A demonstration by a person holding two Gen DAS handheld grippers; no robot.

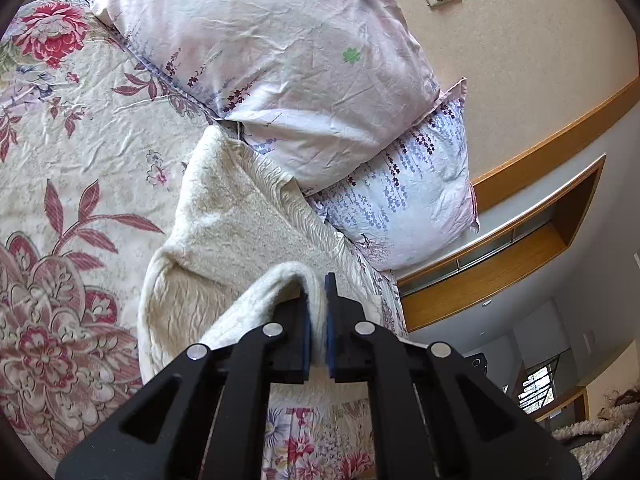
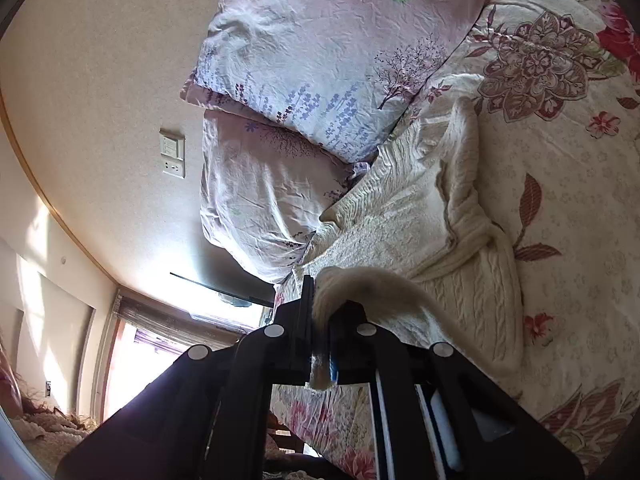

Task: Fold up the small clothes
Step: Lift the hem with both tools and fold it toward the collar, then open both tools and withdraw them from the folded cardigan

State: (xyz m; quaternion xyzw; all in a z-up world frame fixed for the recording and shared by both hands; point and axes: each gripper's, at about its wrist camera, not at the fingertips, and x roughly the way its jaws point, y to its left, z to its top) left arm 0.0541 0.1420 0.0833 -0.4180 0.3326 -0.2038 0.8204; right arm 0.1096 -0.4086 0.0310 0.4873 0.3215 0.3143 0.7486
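Note:
A cream knitted garment (image 1: 224, 216) lies on the floral bedspread (image 1: 68, 152), partly folded over itself. My left gripper (image 1: 318, 284) is shut on one edge of the garment and holds it lifted above the bed. In the right wrist view the same cream garment (image 2: 408, 216) lies beside the pillows. My right gripper (image 2: 320, 292) is shut on another edge of it, and the cloth drapes over the right finger. The pinched edges hide part of each gripper's pads.
Two pale floral pillows (image 1: 280, 52) (image 2: 320, 60) are stacked against the beige wall at the head of the bed, touching the garment's far side. A wall switch panel (image 2: 173, 152) and a wooden headboard ledge (image 1: 520, 248) lie beyond. The bedspread (image 2: 568, 200) stretches away from the pillows.

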